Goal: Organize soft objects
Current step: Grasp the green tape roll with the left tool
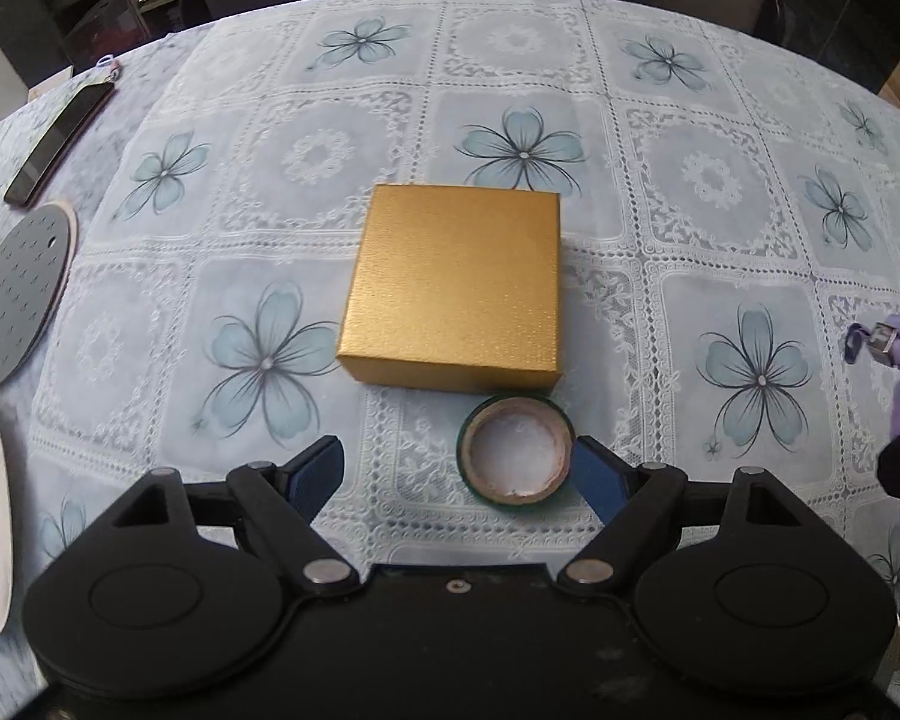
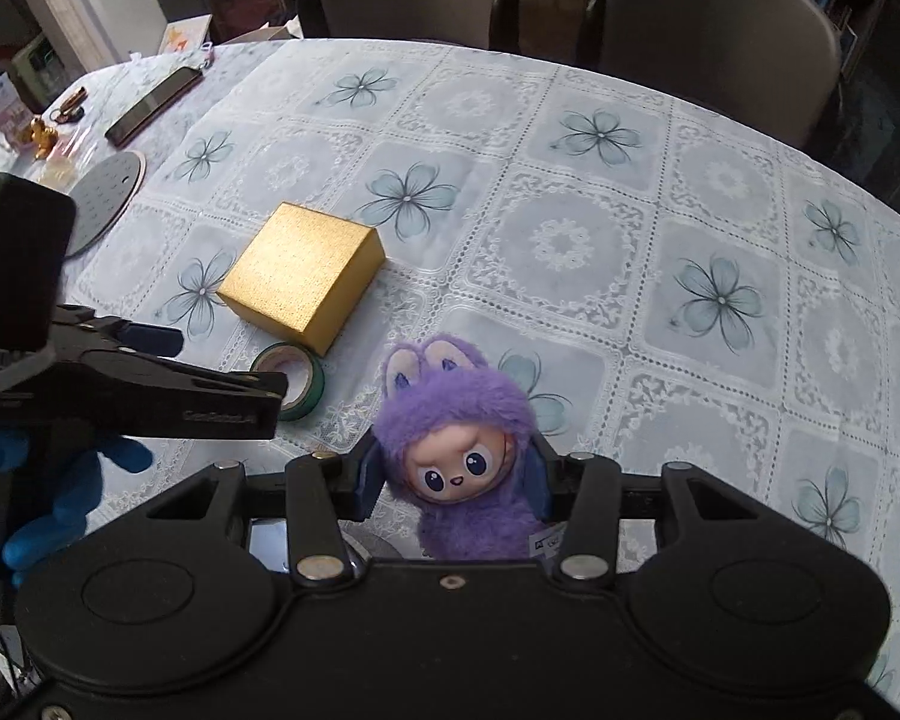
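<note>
Right gripper [image 2: 456, 480] fingers clamp the purple plush doll [image 2: 456, 420] upright, ears pointing away; left gripper [image 1: 456, 468] fingers spread wide around the green tape roll [image 1: 515, 450] on the tabletop [image 1: 720, 180], gold box [image 1: 456, 288] just beyond.

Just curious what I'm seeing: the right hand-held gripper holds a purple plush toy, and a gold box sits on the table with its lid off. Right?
Not quite: the gold box is closed, as the left wrist view shows. The right hand-held gripper does hold the purple plush toy.
</note>
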Motion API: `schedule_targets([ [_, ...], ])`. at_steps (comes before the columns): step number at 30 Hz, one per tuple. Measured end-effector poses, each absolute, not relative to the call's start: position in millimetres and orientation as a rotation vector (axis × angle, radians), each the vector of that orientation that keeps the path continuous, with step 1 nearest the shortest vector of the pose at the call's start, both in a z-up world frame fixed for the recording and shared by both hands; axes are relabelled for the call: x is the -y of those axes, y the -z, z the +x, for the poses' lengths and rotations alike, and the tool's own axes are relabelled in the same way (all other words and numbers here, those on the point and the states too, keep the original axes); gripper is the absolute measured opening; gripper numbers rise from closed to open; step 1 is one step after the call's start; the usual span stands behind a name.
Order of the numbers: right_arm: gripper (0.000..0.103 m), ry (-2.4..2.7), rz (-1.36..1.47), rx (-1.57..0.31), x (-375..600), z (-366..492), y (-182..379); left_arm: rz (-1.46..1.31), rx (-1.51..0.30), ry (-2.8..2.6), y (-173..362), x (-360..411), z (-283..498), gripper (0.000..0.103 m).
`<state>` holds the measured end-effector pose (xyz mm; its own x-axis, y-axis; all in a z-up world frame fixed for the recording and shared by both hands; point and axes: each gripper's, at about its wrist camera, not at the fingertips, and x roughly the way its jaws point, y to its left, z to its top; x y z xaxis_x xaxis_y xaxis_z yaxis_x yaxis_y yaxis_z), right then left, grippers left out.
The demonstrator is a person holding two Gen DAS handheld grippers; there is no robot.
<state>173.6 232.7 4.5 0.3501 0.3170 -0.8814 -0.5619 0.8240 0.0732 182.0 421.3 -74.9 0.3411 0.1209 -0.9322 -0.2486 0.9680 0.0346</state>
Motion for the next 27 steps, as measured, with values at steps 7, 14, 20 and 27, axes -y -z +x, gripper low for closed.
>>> schedule_targets([
  [7, 0.046, -0.548, -0.197, -1.078, -217, 168, -4, -0.181, -1.212, -0.143, 89, -412, 194, 0.056],
  [14, 0.046, -0.516, -0.119, -1.094, -207, 164, 2, -0.230, -1.185, -0.052, 90, -418, 184, 0.013],
  [20, 0.046, -0.485, -0.080, -1.120, -201, 161, 8, -0.217, -1.175, -0.073, 87, -430, 173, 0.013],
  [27, 0.046, -0.479, -0.068, -1.094, -199, 160, -5, -0.256, -1.140, -0.103, 61, -446, 154, 0.013],
])
